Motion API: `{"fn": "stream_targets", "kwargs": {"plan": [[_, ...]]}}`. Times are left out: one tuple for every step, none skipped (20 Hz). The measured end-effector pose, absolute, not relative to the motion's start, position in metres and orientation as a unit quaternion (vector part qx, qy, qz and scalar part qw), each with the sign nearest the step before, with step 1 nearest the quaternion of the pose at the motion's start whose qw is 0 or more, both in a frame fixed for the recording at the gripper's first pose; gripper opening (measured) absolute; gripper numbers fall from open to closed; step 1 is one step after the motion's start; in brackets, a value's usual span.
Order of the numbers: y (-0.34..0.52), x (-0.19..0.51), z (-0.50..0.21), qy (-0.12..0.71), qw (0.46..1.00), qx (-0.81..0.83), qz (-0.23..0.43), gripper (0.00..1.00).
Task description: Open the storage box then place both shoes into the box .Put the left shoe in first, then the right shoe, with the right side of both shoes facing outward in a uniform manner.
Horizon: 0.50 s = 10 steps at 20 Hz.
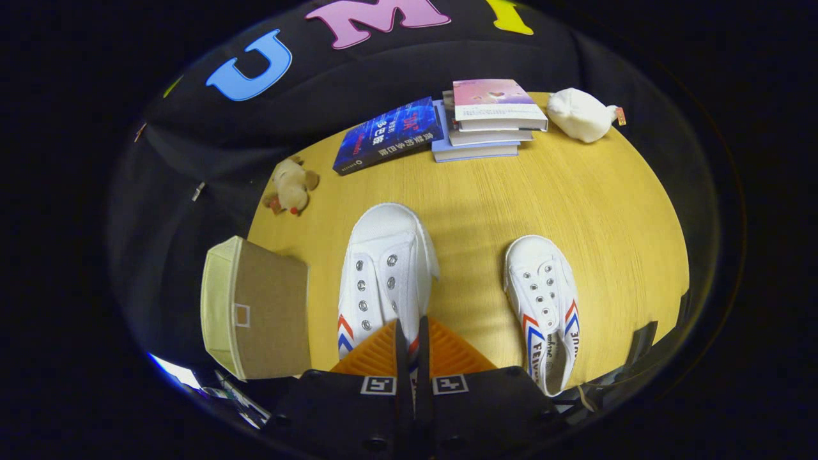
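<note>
Gripper (412,342) is pinching the left shoe (386,271) at its collar, fingers nearly together; shoe's long axis is running straight ahead. Storage box (255,306) is sitting just left of the shoe.

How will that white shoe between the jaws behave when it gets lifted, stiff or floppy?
Probably floppy on top: the shoe looks like thin canvas with empty eyelets and no laces. Its sole likely keeps it flat. It seems light, though held by one edge it may tilt. The gripper jaws are closed on its side wall.

Light wooden table (575,191) before black cloth wall (358,76).
</note>
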State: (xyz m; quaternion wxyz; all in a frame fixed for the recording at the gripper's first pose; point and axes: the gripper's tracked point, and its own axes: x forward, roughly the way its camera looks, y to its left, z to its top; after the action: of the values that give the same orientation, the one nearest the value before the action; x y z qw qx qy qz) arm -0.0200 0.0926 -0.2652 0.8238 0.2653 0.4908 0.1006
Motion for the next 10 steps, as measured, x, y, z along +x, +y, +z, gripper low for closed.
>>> {"fn": "stream_targets", "kwargs": {"plan": [[0.1, -0.017, -0.248, 0.485, 0.823, 0.273, 0.108, 0.06], [0.109, -0.015, -0.23, 0.48, 0.823, 0.28, 0.116, 0.06], [0.116, -0.012, -0.213, 0.474, 0.824, 0.284, 0.123, 0.06], [0.124, -0.009, -0.196, 0.467, 0.826, 0.286, 0.131, 0.06], [0.133, -0.007, -0.181, 0.461, 0.829, 0.287, 0.139, 0.06], [0.142, -0.005, -0.165, 0.455, 0.83, 0.289, 0.146, 0.06], [0.154, -0.003, -0.147, 0.449, 0.829, 0.294, 0.155, 0.06], [0.162, -0.002, -0.136, 0.446, 0.829, 0.296, 0.162, 0.06], [0.173, 0.0, -0.123, 0.445, 0.827, 0.298, 0.169, 0.06], [0.185, 0.002, -0.112, 0.443, 0.826, 0.3, 0.176, 0.06]]}}
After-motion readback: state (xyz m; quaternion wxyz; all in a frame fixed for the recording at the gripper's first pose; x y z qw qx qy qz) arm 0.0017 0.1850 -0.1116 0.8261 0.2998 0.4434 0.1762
